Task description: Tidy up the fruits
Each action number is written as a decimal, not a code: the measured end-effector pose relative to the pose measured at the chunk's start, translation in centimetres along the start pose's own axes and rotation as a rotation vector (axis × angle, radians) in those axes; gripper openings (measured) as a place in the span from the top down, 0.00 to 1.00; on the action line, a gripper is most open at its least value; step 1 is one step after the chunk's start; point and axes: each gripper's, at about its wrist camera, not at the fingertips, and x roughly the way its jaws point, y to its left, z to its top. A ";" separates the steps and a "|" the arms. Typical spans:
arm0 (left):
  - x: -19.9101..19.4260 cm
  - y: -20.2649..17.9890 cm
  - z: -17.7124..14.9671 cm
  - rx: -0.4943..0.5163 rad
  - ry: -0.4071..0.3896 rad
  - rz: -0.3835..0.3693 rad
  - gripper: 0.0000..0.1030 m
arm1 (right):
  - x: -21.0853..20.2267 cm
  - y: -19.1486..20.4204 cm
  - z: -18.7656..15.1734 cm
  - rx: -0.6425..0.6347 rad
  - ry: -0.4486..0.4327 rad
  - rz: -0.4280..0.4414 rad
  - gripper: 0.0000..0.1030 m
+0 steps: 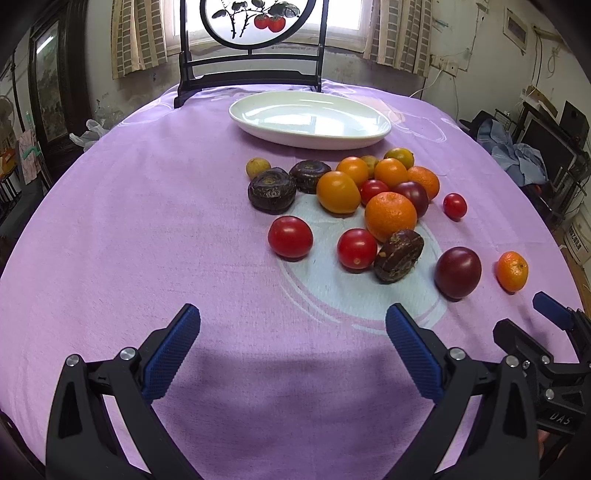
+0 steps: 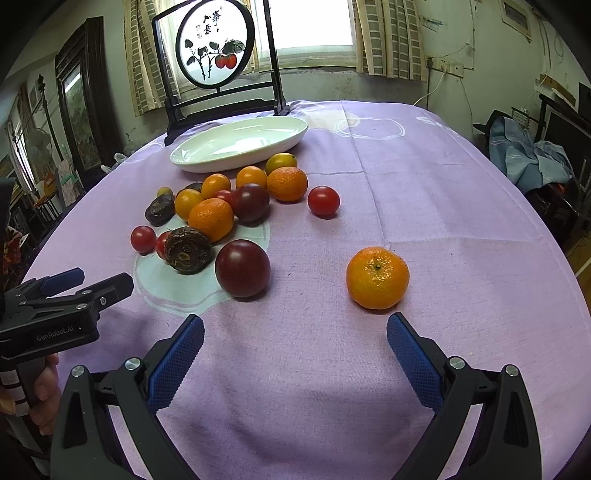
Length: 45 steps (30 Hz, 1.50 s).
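Observation:
Several fruits lie in a loose pile on the purple cloth: red tomatoes, oranges, dark plums and dark brown wrinkled fruits. A white oval plate stands empty behind them. A lone mandarin lies apart on the right, just ahead of my right gripper, which is open and empty. My left gripper is open and empty, short of the pile. A dark plum lies ahead-left of the right gripper.
A black-framed round painted screen stands at the table's far edge behind the plate. The right gripper shows at the right edge of the left wrist view; the left one shows at the left of the right wrist view. Furniture surrounds the table.

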 end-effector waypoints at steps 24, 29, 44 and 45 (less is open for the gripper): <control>0.3 0.1 -0.2 -0.003 0.004 -0.012 0.04 | 0.2 -0.1 0.0 0.007 0.007 0.007 0.03; 0.2 0.0 -0.3 -0.003 0.004 -0.012 0.04 | 0.2 -0.1 0.0 0.007 0.006 0.007 0.03; 0.2 -0.1 -0.3 0.006 0.008 -0.019 0.04 | -0.2 0.0 -0.1 -0.006 -0.004 0.037 0.03; 0.2 -0.1 -0.2 0.012 0.012 -0.024 0.04 | -0.3 0.0 -0.1 -0.010 -0.001 0.045 0.03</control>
